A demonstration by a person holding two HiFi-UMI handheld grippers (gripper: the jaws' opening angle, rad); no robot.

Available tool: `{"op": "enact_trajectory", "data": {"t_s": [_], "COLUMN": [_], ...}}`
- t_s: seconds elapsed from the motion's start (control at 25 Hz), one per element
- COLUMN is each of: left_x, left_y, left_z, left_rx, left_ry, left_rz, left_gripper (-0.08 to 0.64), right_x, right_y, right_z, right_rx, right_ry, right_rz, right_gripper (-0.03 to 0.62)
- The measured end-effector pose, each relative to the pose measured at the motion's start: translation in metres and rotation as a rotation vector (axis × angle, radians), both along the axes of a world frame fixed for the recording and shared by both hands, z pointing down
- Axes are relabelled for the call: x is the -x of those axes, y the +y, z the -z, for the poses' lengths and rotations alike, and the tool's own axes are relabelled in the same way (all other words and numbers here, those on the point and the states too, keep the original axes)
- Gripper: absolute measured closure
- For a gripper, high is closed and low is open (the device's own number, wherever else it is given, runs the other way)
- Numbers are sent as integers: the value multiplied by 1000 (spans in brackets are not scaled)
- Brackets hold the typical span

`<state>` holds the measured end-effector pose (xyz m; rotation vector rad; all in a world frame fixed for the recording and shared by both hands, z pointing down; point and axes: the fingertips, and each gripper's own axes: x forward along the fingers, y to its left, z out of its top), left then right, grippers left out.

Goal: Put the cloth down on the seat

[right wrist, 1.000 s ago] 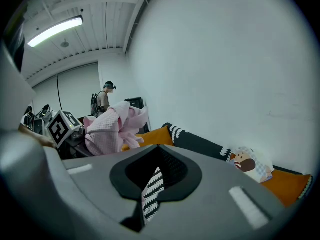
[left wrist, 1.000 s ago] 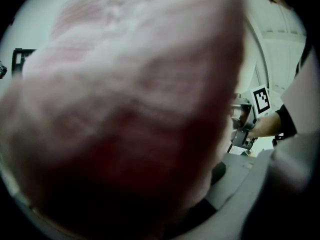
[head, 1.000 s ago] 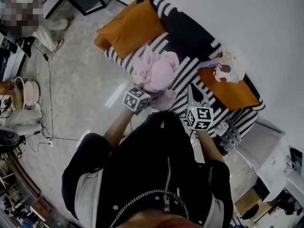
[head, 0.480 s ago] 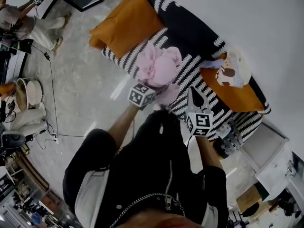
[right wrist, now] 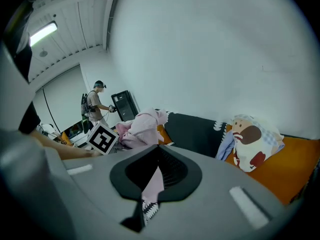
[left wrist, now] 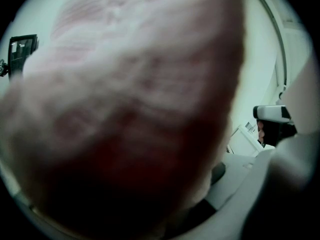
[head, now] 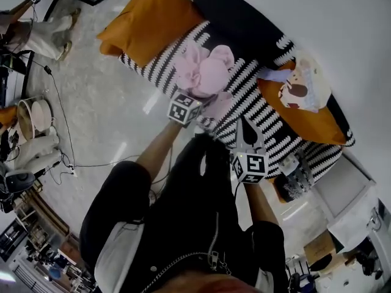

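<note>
Seemingly the left gripper [head: 201, 101] clutches the cloth [left wrist: 125, 114] smothering its view; right gripper [right wrist: 157, 159] jaws together, empty

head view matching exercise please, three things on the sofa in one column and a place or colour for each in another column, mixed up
Things:
1 pink cloth
2 cartoon-face pillow
3 sofa backrest

Place or colour:
a mostly black
b bunched on the striped seat
c against the orange cushion at the right end

Pairs: 1-b, 2-c, 3-a
</note>
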<state>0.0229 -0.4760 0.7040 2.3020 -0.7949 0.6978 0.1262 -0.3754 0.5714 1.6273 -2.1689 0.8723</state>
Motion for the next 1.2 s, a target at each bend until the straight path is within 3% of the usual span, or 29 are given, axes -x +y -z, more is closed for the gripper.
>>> {"op": "enact_trajectory", "data": {"t_s": [0.44, 1.2], "left_x": [-8, -13], "left_y": [-32, -37], "left_z": [-91, -253], "left_rx": [34, 164], "left_ry": [-56, -167], "left_rz": [43, -12], "left_gripper": [206, 219], "right_x": [-15, -17], "right_y": [1, 13], "right_z": [-63, -153], "right_rx": [68, 193], "right_ry": [-21, -39], "right_rz": [-13, -45], "right_gripper": [592, 592]}}
